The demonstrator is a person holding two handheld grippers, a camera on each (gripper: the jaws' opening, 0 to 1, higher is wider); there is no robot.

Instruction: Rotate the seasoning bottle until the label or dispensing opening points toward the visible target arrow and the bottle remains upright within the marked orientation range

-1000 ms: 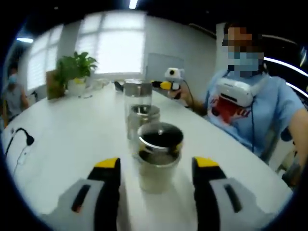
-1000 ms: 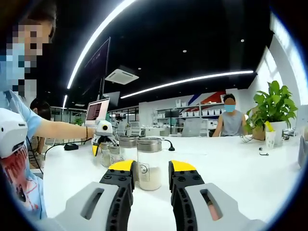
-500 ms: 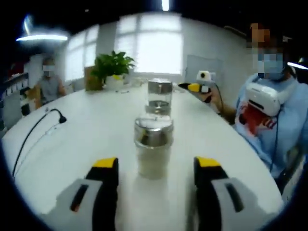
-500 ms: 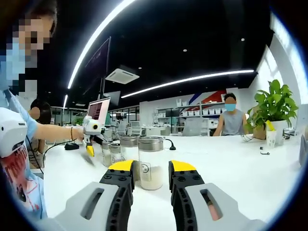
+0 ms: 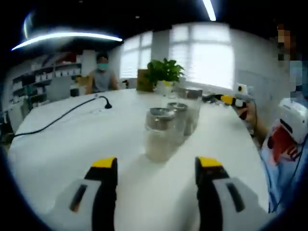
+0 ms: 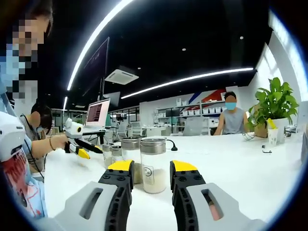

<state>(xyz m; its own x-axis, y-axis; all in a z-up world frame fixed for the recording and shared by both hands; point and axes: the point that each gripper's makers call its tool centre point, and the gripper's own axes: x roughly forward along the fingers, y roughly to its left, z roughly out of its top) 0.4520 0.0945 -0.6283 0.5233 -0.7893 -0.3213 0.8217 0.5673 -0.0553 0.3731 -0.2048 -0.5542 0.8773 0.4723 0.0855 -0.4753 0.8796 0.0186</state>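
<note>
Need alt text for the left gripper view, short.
The left gripper, jaws open, points at a row of three metal-lidded glass bottles standing upright on a white table, none of them between its jaws. Past them are a potted plant, a black cable and a seated person; the right gripper reaches in from the right.

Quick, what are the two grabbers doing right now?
Left gripper: open, holding nothing; the metal-lidded glass seasoning jar stands ahead of it.
Right gripper: open, jaws close either side of a similar jar, no visible grip.

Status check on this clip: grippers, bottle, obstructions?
Left gripper open, short of nearest seasoning bottle. Right gripper open, empty. Bottles upright in a row; no target arrow seen.
</note>
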